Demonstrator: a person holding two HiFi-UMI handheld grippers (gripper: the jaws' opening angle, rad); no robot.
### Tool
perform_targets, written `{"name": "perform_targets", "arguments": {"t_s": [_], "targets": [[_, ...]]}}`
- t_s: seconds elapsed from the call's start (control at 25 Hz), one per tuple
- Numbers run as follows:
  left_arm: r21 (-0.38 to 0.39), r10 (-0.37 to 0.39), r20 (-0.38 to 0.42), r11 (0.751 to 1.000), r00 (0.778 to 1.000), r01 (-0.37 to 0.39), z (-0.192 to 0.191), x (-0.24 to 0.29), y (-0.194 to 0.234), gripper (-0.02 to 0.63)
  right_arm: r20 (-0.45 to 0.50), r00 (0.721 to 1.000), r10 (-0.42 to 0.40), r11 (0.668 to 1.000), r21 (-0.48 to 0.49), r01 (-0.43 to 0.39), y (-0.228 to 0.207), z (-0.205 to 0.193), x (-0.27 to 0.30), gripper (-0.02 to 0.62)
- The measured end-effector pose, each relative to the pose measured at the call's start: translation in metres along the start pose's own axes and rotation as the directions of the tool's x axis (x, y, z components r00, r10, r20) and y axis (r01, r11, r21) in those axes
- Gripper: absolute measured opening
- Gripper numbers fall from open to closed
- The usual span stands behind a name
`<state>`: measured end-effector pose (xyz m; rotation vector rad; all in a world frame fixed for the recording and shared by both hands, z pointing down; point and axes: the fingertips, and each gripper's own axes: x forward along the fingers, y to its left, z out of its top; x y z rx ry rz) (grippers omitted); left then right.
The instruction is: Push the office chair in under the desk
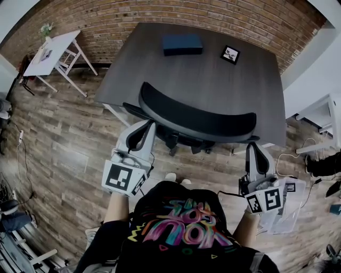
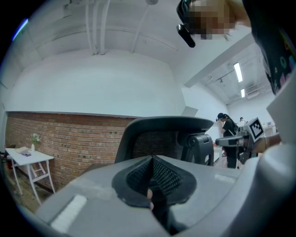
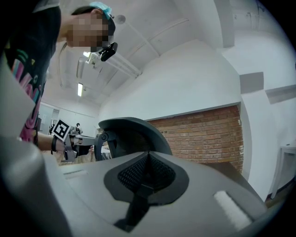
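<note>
The black office chair (image 1: 197, 121) stands at the front edge of the dark grey desk (image 1: 213, 80), its curved backrest toward me and its seat partly under the top. My left gripper (image 1: 147, 125) is shut and empty, its tips by the backrest's left end. My right gripper (image 1: 252, 145) is also shut and empty, just behind the right end. The left gripper view has the closed left gripper (image 2: 151, 160) low, with the chair's mesh back (image 2: 159, 134) just beyond. In the right gripper view, the right gripper (image 3: 148, 156) points past the chair back (image 3: 129, 132). I cannot tell whether either touches the chair.
A dark blue box (image 1: 182, 44) and a small framed card (image 1: 230, 54) lie on the desk's far side, against a brick wall (image 1: 160, 13). A white side table (image 1: 50, 53) stands far left. White furniture (image 1: 325, 114) and cables crowd the right.
</note>
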<state>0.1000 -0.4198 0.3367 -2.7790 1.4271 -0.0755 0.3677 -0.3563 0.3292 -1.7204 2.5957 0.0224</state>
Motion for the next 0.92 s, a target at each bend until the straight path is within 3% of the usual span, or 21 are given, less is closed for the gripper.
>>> {"name": "perform_targets", "arguments": {"t_s": [0.92], "targets": [[0.0, 0.007, 0.0, 1.0, 1.0, -0.007, -0.002, -0.001, 0.012, 0.002, 0.0, 1.0, 0.003, 1.0, 0.015, -0.003, 0.008, -0.007, 0.007, 0.0]]}}
